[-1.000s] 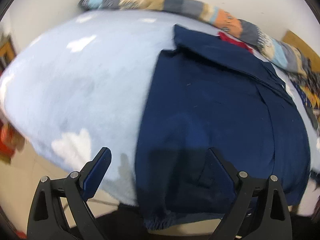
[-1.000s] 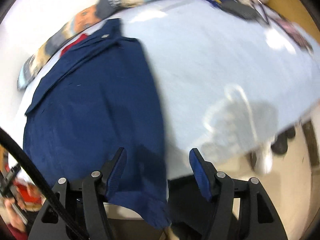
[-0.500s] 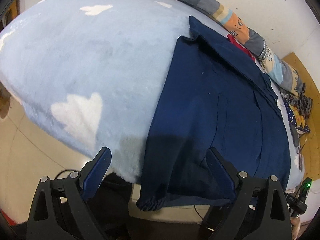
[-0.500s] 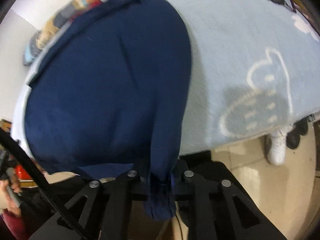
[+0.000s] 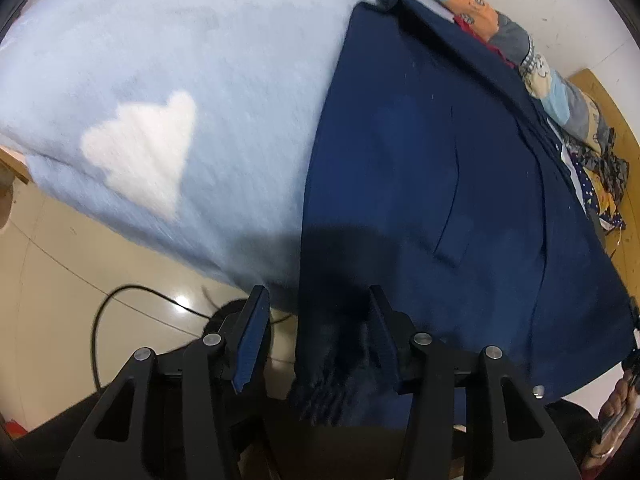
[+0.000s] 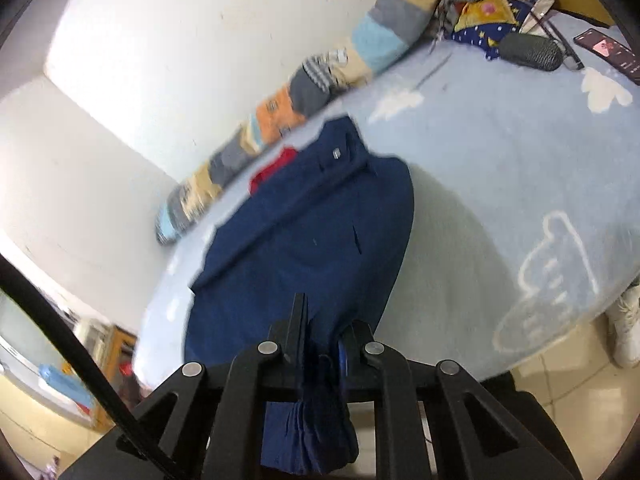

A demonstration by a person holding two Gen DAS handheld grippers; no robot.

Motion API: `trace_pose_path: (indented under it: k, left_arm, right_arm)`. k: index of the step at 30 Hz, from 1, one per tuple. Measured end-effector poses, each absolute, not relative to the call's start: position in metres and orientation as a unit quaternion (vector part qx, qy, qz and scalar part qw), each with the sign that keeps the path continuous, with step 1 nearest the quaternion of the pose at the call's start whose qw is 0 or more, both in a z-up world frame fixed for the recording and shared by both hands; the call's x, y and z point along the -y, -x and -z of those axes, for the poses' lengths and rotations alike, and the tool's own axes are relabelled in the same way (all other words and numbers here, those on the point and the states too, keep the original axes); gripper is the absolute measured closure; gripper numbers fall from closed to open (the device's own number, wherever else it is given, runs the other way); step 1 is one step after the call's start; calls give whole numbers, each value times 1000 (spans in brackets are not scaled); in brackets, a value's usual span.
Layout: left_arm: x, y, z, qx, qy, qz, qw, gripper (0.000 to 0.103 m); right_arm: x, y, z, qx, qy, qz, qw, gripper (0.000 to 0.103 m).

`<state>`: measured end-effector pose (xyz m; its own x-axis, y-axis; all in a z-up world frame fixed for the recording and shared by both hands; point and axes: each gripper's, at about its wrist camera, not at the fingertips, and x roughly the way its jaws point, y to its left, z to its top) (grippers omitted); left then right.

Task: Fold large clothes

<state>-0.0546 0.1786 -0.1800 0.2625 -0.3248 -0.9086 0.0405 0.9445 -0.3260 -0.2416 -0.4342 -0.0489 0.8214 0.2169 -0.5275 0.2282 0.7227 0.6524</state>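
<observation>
Navy jacket [image 5: 440,152] lies flat on the light blue bedspread [image 5: 180,60], collar end toward the wall, hem end hanging over the near edge of the bed.

My left gripper [image 5: 316,332] is at the jacket's near corner, pointing steeply down. Jaws closing, about half open; the ribbed cuff/hem bunch sits between them, against the right pad, clear gap on the left pad side. Not clamped yet as far as I can see.

My right gripper [image 6: 324,340] has its jaws nearly together, pinching a wad of the navy fabric; the pleated cuff hangs down below the fingers. Jacket [image 6: 312,232] rises from the bed toward this grip, shadow under its right edge on the bedspread [image 6: 500,168].

Striped bolster pillow [image 6: 320,84] runs along the wall behind the collar. Red cloth [image 6: 272,168] peeks out beside the collar. Pile of patterned clothes [image 6: 492,4], dark cylinder [image 6: 528,52] and phone [image 6: 608,52] at the far end. White shoe [image 6: 628,320] on the tile floor. Black cable [image 5: 108,312] on the floor in the left view. A hand [image 5: 620,412] at that view's right edge.
</observation>
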Motion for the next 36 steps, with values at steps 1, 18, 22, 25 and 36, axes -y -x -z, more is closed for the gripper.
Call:
trace_pose_path:
  k: [1,18,22,25,36]
  left_arm:
    - [-176,55,181,-598,116,116,785,54]
    - [-172,52,203,-620,186,154,747,33]
    - [-163,53,204,-618,187,196,738,76]
    - [-148,55,199,-607,167,209,748,91]
    - [-136,52,139,-522,156,234,805,98]
  right_arm:
    - [436,242,45,-293,-376,2,879,90]
    - [465,240,27,-249,-421,-18,872,91]
    - [465,240,27,-249,-425,-24,870,91]
    - [462,239,27,-256,-417,-24,872,91]
    - [454,238,24,-283,-373,-2,884,91]
